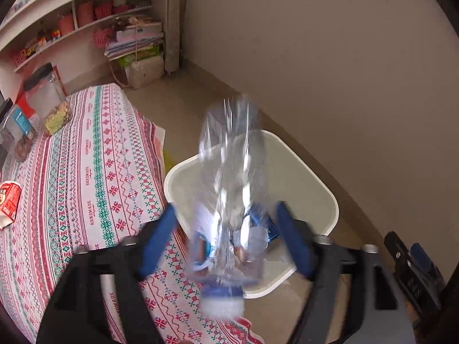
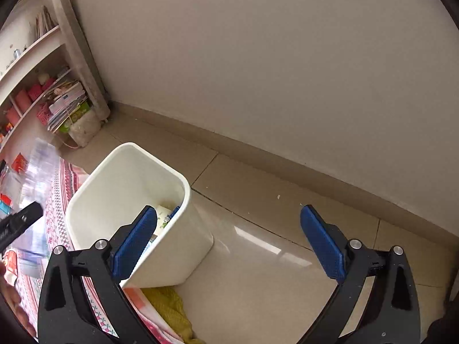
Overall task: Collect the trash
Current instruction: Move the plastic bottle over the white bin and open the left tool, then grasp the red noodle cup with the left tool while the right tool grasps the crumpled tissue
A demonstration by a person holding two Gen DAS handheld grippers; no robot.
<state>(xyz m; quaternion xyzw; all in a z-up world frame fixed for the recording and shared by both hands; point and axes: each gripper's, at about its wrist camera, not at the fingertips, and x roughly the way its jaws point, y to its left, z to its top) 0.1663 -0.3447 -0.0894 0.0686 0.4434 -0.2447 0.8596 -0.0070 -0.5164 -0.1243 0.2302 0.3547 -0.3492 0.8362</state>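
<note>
A clear plastic bottle [image 1: 229, 172] with a white and blue cap end [image 1: 222, 304] shows blurred between the blue pads [image 1: 156, 240] of my left gripper [image 1: 226, 209]. The pads stand apart from it on both sides, so that gripper is open. Right under the bottle is a white bin [image 1: 324, 189] on the floor, with some trash [image 2: 163, 218] inside. My right gripper [image 2: 228, 240] is wide open and empty over the floor tiles, its left pad in front of the bin [image 2: 114, 189]. The blurred bottle [image 2: 40, 172] also shows at the left edge of the right wrist view.
A table with a red, green and white patterned cloth [image 1: 86, 172] stands left of the bin and carries a red packet [image 1: 10, 200] and clear jars [image 1: 48, 97]. Shelves [image 1: 86, 14] fill the far corner. A yellow cloth [image 2: 169, 306] hangs by the bin. A beige wall [image 2: 258, 71] runs behind.
</note>
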